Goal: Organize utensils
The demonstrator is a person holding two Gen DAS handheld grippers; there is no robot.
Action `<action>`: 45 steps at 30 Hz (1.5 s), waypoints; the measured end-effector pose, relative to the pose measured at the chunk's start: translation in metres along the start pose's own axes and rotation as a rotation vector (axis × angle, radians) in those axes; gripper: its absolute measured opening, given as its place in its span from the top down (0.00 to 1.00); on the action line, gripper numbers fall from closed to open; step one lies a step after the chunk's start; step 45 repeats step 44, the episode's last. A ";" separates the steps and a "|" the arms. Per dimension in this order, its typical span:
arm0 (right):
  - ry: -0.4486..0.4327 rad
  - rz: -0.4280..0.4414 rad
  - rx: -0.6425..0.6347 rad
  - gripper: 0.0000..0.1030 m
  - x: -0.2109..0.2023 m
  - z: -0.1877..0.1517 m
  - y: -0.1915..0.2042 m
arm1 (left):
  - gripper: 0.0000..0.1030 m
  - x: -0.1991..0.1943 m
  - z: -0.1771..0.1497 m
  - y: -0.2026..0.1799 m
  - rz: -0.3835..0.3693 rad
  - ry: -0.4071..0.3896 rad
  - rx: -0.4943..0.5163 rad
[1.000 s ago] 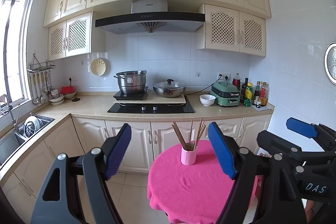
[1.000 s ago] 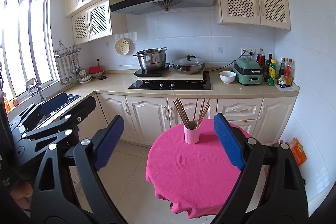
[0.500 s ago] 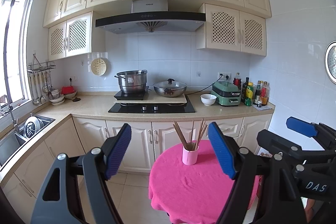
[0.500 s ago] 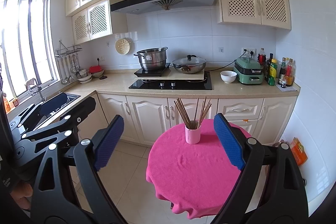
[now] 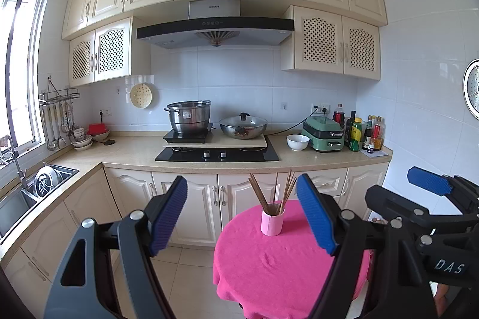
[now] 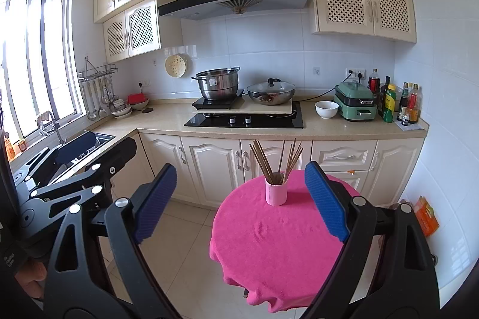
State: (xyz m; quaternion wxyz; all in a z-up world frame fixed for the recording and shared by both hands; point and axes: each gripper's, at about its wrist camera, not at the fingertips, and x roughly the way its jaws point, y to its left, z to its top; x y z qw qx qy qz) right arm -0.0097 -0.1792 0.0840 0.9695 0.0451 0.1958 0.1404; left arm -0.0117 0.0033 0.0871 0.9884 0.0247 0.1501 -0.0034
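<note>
- The counter [image 5: 134, 151] runs along the far wall, well beyond both tools, and carries a hob [image 5: 217, 154], a steel pot [image 5: 188, 118], a lidded wok [image 5: 243, 126], a white bowl [image 5: 298, 141], a green cooker [image 5: 323, 133] and bottles [image 5: 363, 133].
- The round desk [image 5: 287, 265], under a pink cloth, stands ahead of both tools, nearer than the counter.
- The left tool [image 5: 242, 214] hangs in the air short of the desk, its blue pads far apart and nothing between them; in its own view the desk lies ahead and to its right.
- The right tool [image 6: 239, 199] is likewise spread wide and holds nothing; the desk lies ahead between its fingers, toward the right one.
- Each tool shows at the edge of the other's view, the two side by side.
- The pink cup [image 6: 276, 193] stands upright at the far part of the desk, well ahead of both tools, just inside each one's right finger.
- The chopsticks [image 6: 277, 160] stand in the cup, fanning out above its rim.
</note>
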 end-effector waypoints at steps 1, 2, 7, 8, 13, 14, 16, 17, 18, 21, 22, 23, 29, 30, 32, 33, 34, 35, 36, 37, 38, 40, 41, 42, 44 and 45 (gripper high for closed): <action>0.000 0.000 0.000 0.16 0.000 0.000 0.000 | 0.28 0.000 0.000 0.000 0.001 0.000 0.001; 0.001 0.001 0.001 0.16 0.000 0.000 0.001 | 0.28 0.000 0.000 0.001 0.002 -0.001 0.001; 0.001 0.001 0.001 0.16 0.000 0.000 0.000 | 0.28 0.001 0.002 0.007 0.001 0.000 -0.003; 0.001 0.001 0.000 0.16 0.000 0.000 0.000 | 0.28 0.002 0.002 0.008 0.002 0.000 -0.004; 0.000 0.001 0.001 0.16 0.000 0.000 0.000 | 0.28 0.001 0.002 0.008 0.002 0.000 -0.002; 0.001 0.000 0.000 0.16 0.001 0.000 0.000 | 0.28 0.001 0.002 0.008 0.002 0.000 -0.002; 0.000 0.002 0.001 0.16 0.000 0.000 0.000 | 0.28 0.001 0.002 0.009 0.004 -0.002 -0.001; 0.000 0.001 0.000 0.16 0.000 0.000 0.000 | 0.28 0.001 0.002 0.010 0.004 -0.002 0.000; 0.000 0.001 0.000 0.16 0.000 0.000 0.000 | 0.28 0.001 0.001 0.011 0.005 -0.003 0.001; 0.000 0.002 0.001 0.16 0.001 0.000 0.000 | 0.28 0.001 0.000 0.012 0.005 -0.003 0.000; 0.000 0.001 0.001 0.16 0.001 0.000 0.000 | 0.28 0.001 0.000 0.012 0.005 -0.003 0.000; 0.000 0.000 0.001 0.16 0.000 0.000 0.000 | 0.28 0.001 -0.001 0.013 0.004 -0.003 0.001; 0.004 0.002 0.003 0.16 0.003 0.000 0.002 | 0.28 0.004 -0.002 0.018 0.006 0.001 -0.002; 0.005 0.002 0.004 0.16 0.004 -0.001 0.003 | 0.28 0.005 -0.002 0.019 0.006 0.002 -0.003; 0.009 0.002 0.005 0.16 0.007 0.000 0.003 | 0.28 0.008 -0.003 0.021 0.006 0.007 -0.004; 0.010 0.002 0.007 0.16 0.008 -0.001 0.004 | 0.28 0.009 -0.003 0.020 0.006 0.008 -0.004; 0.011 0.002 0.008 0.16 0.010 0.000 0.004 | 0.28 0.011 -0.003 0.021 0.006 0.010 -0.004; 0.012 0.002 0.009 0.16 0.012 0.000 0.004 | 0.28 0.013 -0.004 0.022 0.005 0.012 -0.003; 0.014 0.002 0.010 0.16 0.013 -0.001 0.004 | 0.28 0.014 -0.004 0.022 0.003 0.014 -0.003; 0.016 0.000 0.011 0.16 0.015 -0.001 0.004 | 0.28 0.016 -0.005 0.023 -0.001 0.018 -0.004; 0.019 0.001 0.012 0.16 0.017 -0.002 0.004 | 0.28 0.018 -0.006 0.023 -0.003 0.021 -0.005; 0.026 0.001 0.015 0.16 0.023 -0.003 0.002 | 0.28 0.024 -0.008 0.024 -0.003 0.031 -0.010; 0.031 0.000 0.017 0.16 0.026 -0.003 0.001 | 0.28 0.029 -0.009 0.024 -0.006 0.039 -0.013; 0.037 -0.001 0.019 0.16 0.029 -0.004 0.000 | 0.28 0.033 -0.010 0.024 -0.006 0.046 -0.015; 0.051 -0.007 0.026 0.16 0.038 -0.006 -0.006 | 0.28 0.045 -0.013 0.023 -0.002 0.073 -0.021; 0.051 -0.007 0.026 0.16 0.038 -0.006 -0.006 | 0.28 0.045 -0.013 0.023 -0.002 0.073 -0.021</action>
